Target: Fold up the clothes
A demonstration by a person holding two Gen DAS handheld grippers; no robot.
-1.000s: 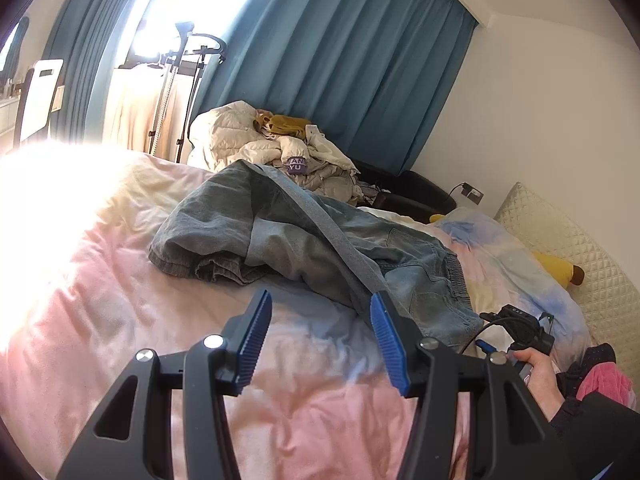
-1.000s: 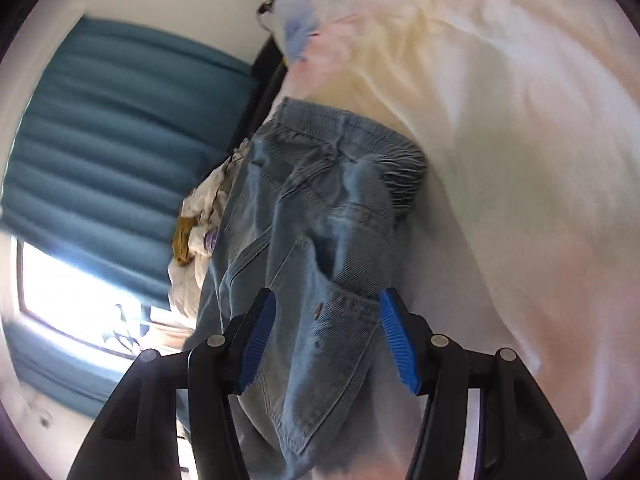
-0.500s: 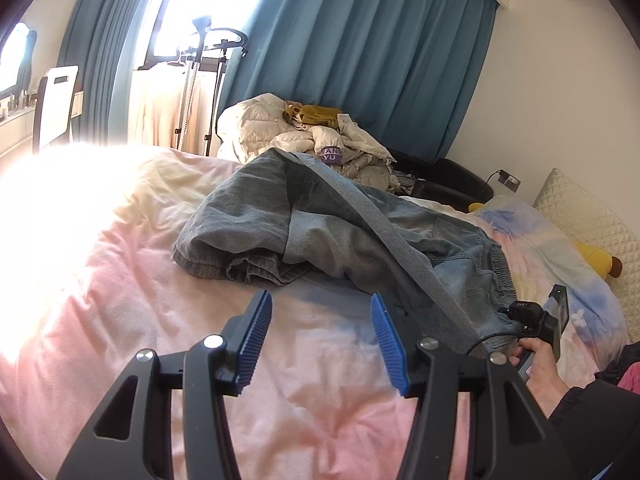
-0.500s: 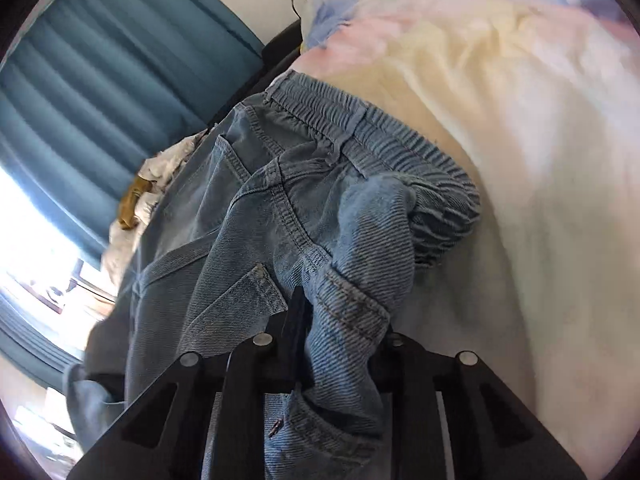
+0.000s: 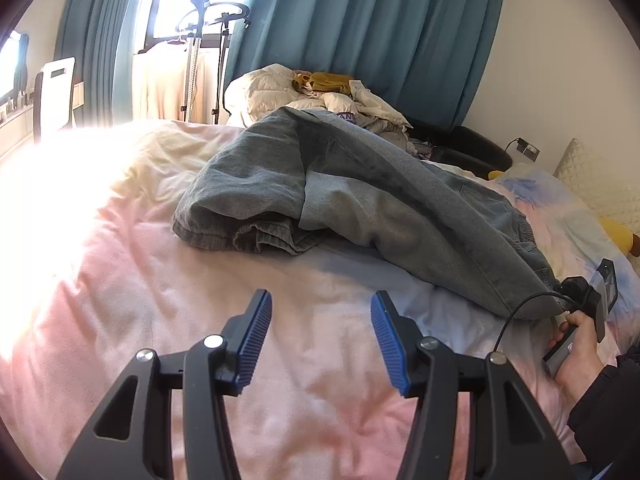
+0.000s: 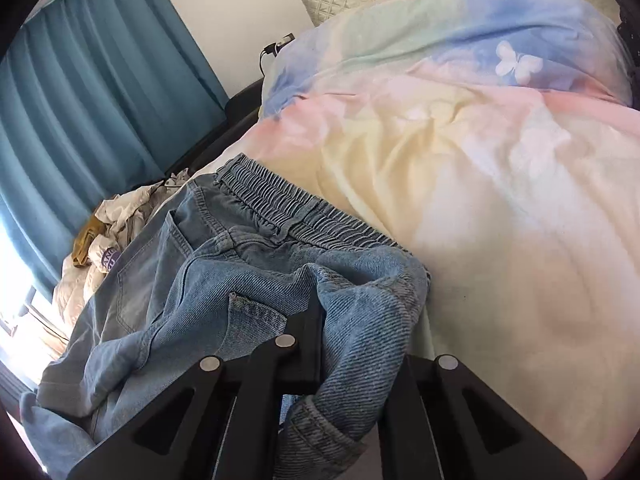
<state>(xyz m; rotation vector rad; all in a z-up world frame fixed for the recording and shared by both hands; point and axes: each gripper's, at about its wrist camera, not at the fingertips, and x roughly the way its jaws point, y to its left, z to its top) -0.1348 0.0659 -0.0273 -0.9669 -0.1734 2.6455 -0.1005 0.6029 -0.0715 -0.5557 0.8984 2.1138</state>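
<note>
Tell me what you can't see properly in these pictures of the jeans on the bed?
- Right hand-held gripper, right wrist view: its pads are buried in a fold of the jeans.
- Jeans legs, left wrist view: the hems are bunched under the cloth.
- Bed, left wrist view: the sunlit left part is washed out by glare.
- Purple label, left wrist view: too small to read.

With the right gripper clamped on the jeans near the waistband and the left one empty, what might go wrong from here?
1. The right gripper pinches only a bunched fold of the jeans, so the denim may slip out when lifted.
2. The left gripper hangs open above the duvet, short of the crumpled legs; it could catch bedding instead.
3. A cable by the right hand might snag the fabric.
</note>
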